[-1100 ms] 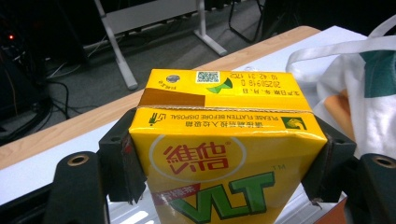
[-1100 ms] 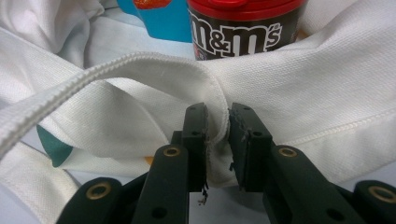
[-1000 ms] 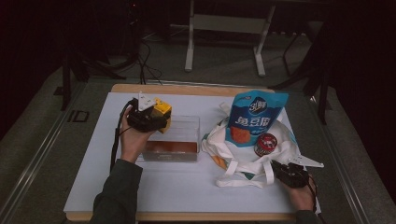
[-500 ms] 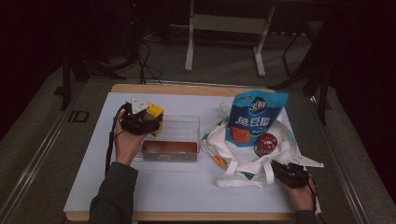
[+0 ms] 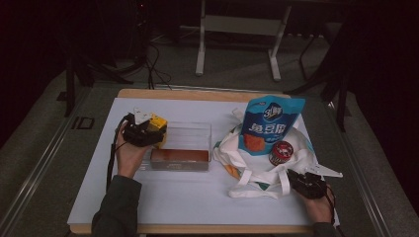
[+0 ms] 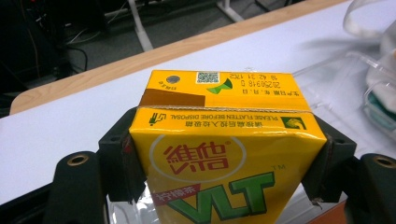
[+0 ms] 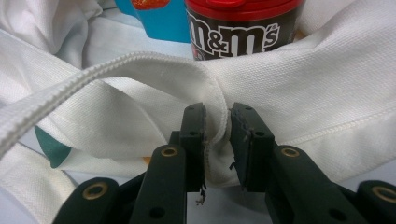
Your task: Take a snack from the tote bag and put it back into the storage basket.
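At left of centre the left gripper clamps a yellow drink carton over the clear box, while at lower right the right gripper, its jaws just eased slightly apart, pinches the white bag.

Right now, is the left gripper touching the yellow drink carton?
Touching. In the left gripper view the left gripper has its two black jaws pressed against opposite sides of the yellow drink carton, with no gap on either side.

Fixed high view from above the person's side, facing forward and down over the whole table, left gripper view close behind a yellow carton, right gripper view pressed near the white bag, both also seen from above.
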Demonstrator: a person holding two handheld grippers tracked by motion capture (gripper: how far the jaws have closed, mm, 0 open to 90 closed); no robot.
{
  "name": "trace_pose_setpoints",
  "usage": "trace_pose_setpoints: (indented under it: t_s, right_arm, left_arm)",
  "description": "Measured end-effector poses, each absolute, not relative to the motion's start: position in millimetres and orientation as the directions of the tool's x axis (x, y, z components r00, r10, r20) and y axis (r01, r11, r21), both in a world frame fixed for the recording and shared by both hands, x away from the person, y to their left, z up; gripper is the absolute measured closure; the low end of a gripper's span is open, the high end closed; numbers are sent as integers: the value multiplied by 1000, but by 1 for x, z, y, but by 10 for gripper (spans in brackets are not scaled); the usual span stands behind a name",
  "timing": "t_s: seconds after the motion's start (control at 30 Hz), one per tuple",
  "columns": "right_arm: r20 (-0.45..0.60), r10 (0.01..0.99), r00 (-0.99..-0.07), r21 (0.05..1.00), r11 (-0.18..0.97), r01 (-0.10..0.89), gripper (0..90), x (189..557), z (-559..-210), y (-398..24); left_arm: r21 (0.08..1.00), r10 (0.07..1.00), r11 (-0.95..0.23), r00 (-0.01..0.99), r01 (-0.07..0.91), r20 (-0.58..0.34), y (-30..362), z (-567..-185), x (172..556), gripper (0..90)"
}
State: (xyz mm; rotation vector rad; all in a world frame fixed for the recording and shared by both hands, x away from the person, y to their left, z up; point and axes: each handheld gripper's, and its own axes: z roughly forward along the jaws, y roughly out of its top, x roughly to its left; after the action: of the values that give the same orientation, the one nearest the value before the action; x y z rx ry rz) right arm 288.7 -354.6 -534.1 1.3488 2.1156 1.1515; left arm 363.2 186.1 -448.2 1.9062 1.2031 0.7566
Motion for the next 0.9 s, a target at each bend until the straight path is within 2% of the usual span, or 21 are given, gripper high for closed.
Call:
trace_pose_setpoints:
  t_s: [0.3,0.7,0.9]
  right_arm:
    - [106,878,-467,798,205,567,742,289,-534,-354]
    - [105,878,-467,798,205,566,742,289,-534,-354]
    - [104,878,-466,798,206,566,742,288,-534,-354]
  left_arm:
    - [811,920,-286,382,510,84,193,-460,360,284]
    - [781,914,-330,386,530,124,193,-468,355,283]
    - [768,923,-311,370,561,103,198,-471,351,281]
